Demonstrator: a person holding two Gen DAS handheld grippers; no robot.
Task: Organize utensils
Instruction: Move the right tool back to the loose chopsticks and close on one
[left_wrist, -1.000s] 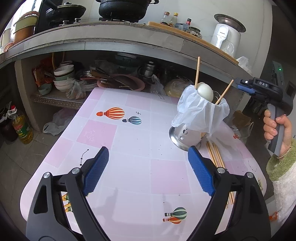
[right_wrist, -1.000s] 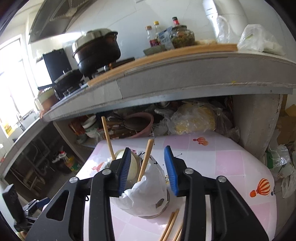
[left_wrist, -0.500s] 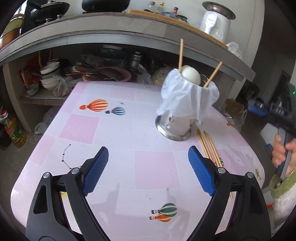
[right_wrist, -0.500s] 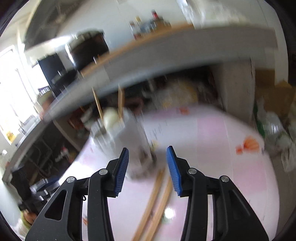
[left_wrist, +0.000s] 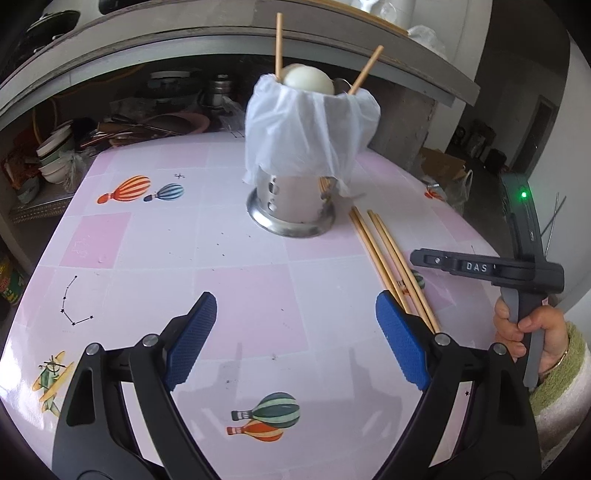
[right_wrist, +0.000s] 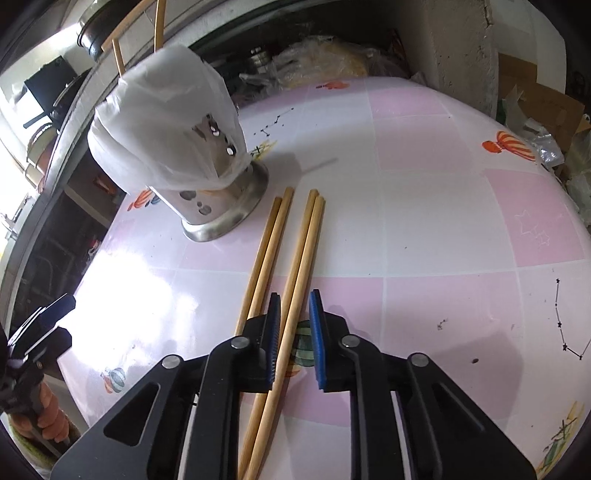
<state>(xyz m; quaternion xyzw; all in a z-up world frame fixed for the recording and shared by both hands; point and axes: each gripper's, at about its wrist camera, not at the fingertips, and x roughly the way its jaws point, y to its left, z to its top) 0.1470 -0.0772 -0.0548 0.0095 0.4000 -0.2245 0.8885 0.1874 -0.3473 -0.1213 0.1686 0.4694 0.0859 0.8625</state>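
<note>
A glossy pink surface (right_wrist: 424, 206), printed with balloons, is seen reflecting window glare. Pale, matt, smooth wooden chopsticks (right_wrist: 295, 258) are laid on it. A polished metal holder (right_wrist: 218, 206), perforated, is draped with thin, translucent white plastic (right_wrist: 162, 122). Ribbed blue pads (left_wrist: 192, 343) are fitted to matt black plastic gripper arms.

L tool (left_wrist: 291, 345) jaws wide, empty; R tool (right_wrist: 293, 341) jaws just narrowing, prob. not yet gripping.
</note>
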